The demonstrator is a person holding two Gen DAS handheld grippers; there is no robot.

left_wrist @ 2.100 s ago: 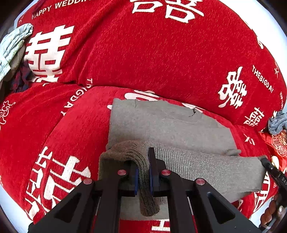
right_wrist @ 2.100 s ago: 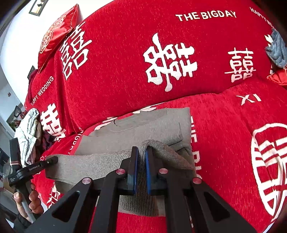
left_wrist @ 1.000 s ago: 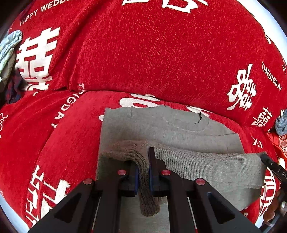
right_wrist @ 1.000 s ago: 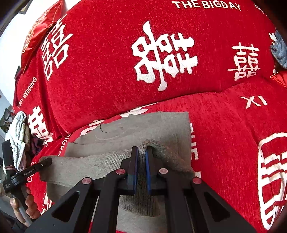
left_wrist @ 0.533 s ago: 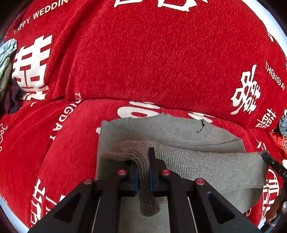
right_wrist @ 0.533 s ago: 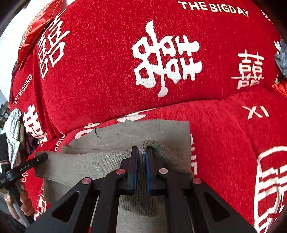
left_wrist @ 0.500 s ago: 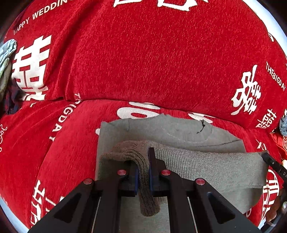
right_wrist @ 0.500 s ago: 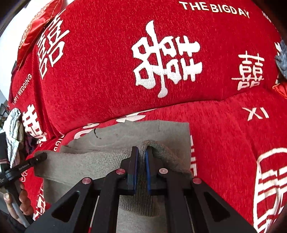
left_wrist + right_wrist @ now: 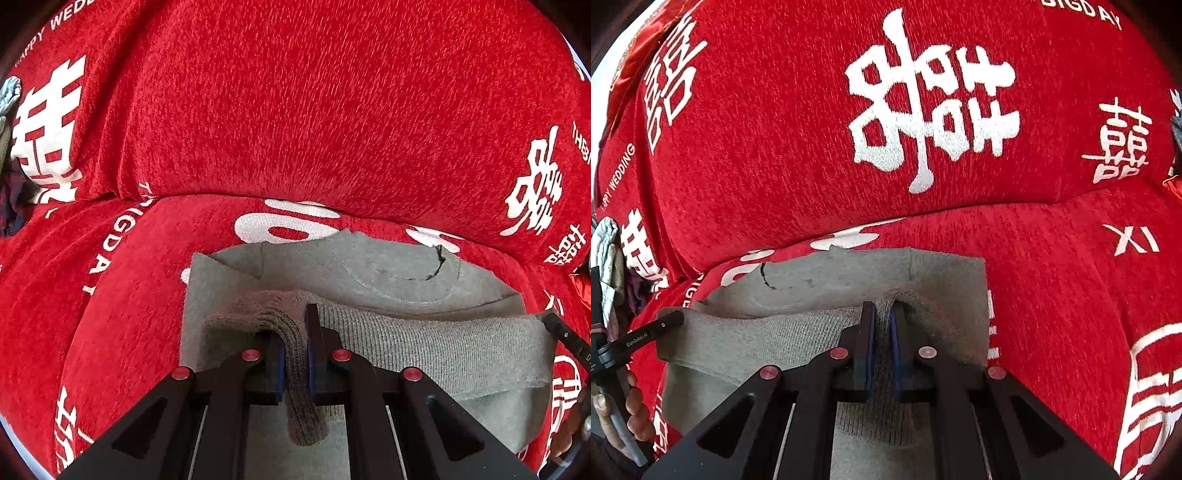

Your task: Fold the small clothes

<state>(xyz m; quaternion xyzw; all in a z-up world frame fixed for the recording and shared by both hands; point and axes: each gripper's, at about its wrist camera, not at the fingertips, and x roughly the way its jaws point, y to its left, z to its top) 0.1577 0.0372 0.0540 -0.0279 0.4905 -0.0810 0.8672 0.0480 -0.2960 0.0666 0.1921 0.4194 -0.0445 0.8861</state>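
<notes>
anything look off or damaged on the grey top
A dark squiggle near the neckline of the grey top looks like a loose thread or a mark; which one is unclear. Otherwise nothing stands out.

sweater (image 9: pixel 388 273) lies flat on sofa seat (image 9: pixel 122 295), collar toward backrest (image 9: pixel 295 110) | its near hem lifted and doubled back over its body | left gripper (image 9: pixel 295 354) at hem's left corner, right gripper (image 9: pixel 881 347) at right corner | heap of clothes (image 9: pixel 607 254) far left on sofa
</notes>
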